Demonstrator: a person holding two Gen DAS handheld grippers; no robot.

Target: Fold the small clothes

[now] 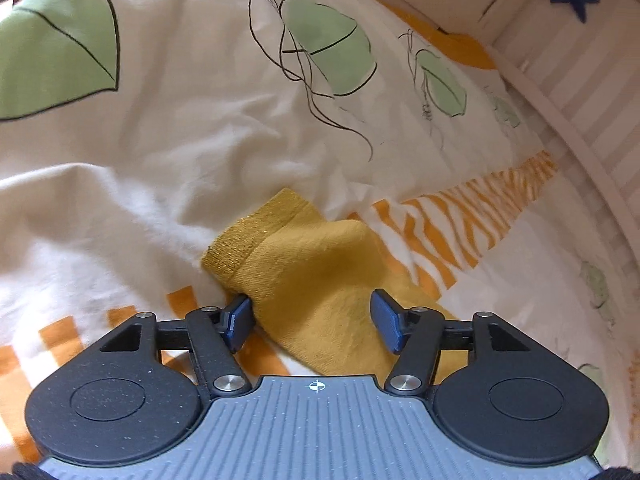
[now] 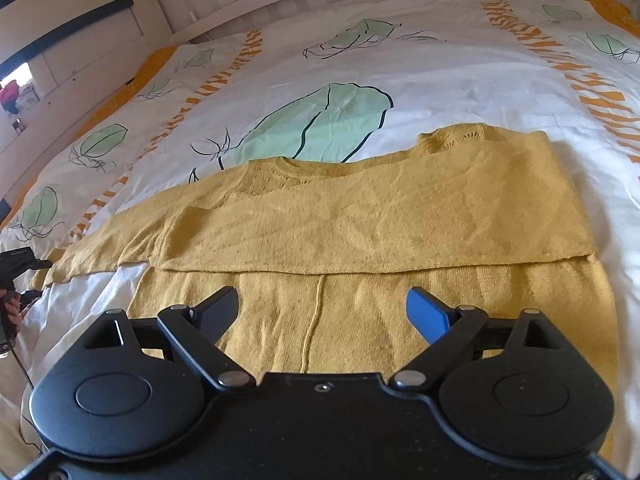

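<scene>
The bed (image 2: 460, 60) carries a mustard sweater (image 2: 360, 208), spread flat with its upper part folded down over the ribbed hem. The next fold probably wants the left sleeve brought in square, cuff gripped near its edge. The right gripper (image 2: 322, 314) hovers wide and empty, sweater at twelve o'clock. The left gripper (image 1: 310, 320) stands half-open astride the sleeve cuff (image 1: 304, 264), holding nothing, the cuff reaching to eleven o'clock.

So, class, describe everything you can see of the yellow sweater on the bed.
The yellow sweater is a mustard knit lying flat on the printed bed cover. One part is folded across the body, leaving a straight edge. Its neckline has openwork holes, and a ribbed hem lies nearest the camera. One sleeve stretches out sideways; its cuff lies between the left tongs, which are open.
</scene>
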